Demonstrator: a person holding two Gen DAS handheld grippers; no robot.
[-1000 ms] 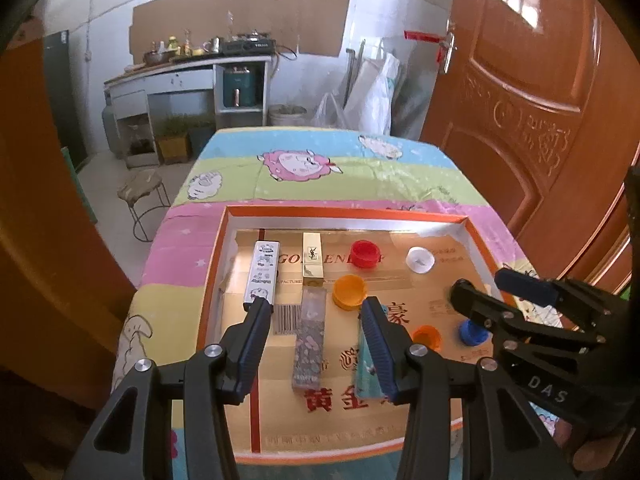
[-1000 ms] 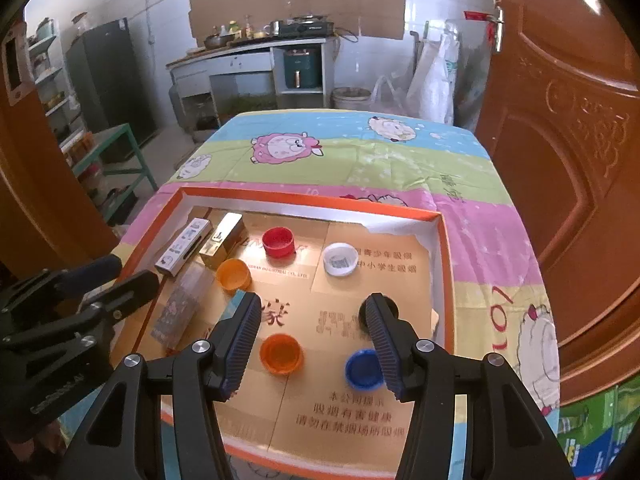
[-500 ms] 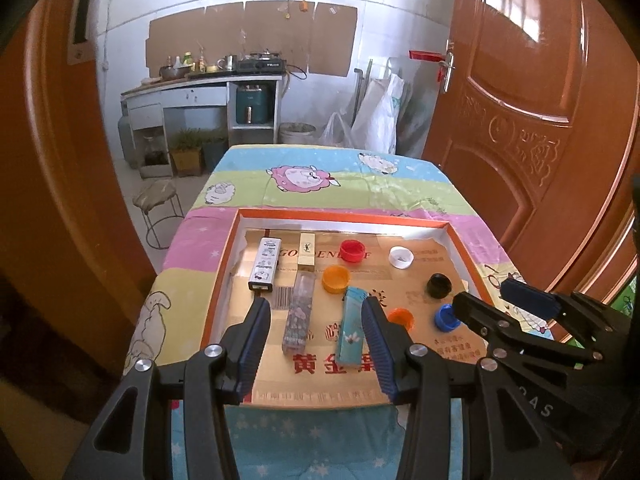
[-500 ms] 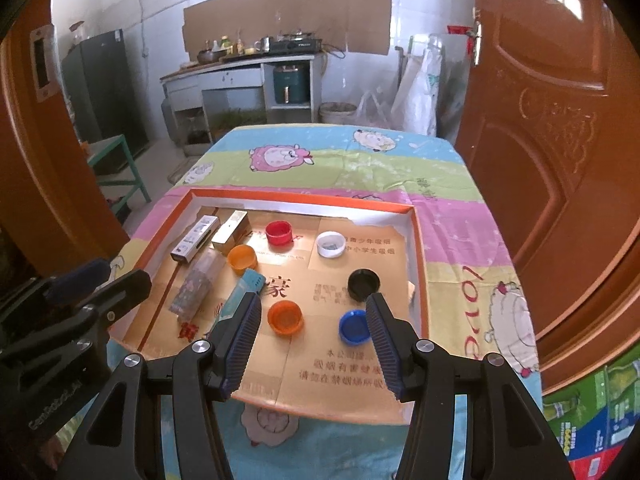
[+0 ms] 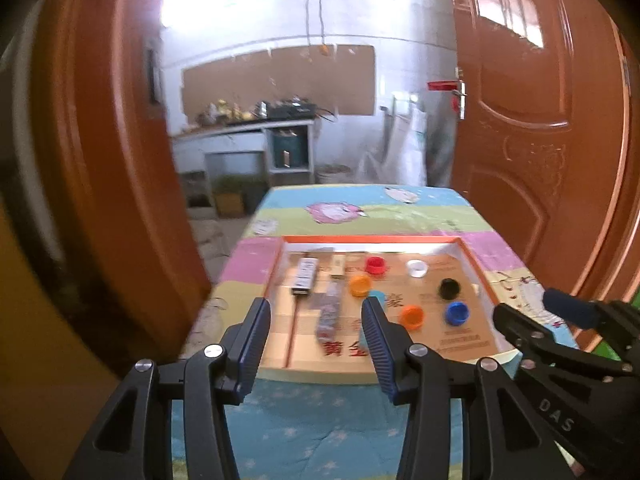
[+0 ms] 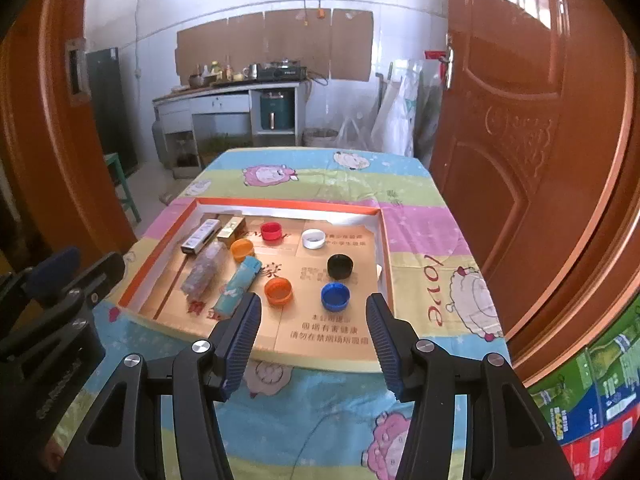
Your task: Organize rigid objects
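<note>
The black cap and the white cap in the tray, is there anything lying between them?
No. In the right wrist view only bare printed cardboard separates the black cap from the white cap.

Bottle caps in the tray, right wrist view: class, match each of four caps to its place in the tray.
Caps:
1. red cap
2. white cap
3. black cap
4. blue cap

Places:
A. nearest the camera, beside the darker orange cap
B. right of the red one
C. just beyond the blue one
D. far row, right of the gold box

Pairs: 1-D, 2-B, 3-C, 4-A
</note>
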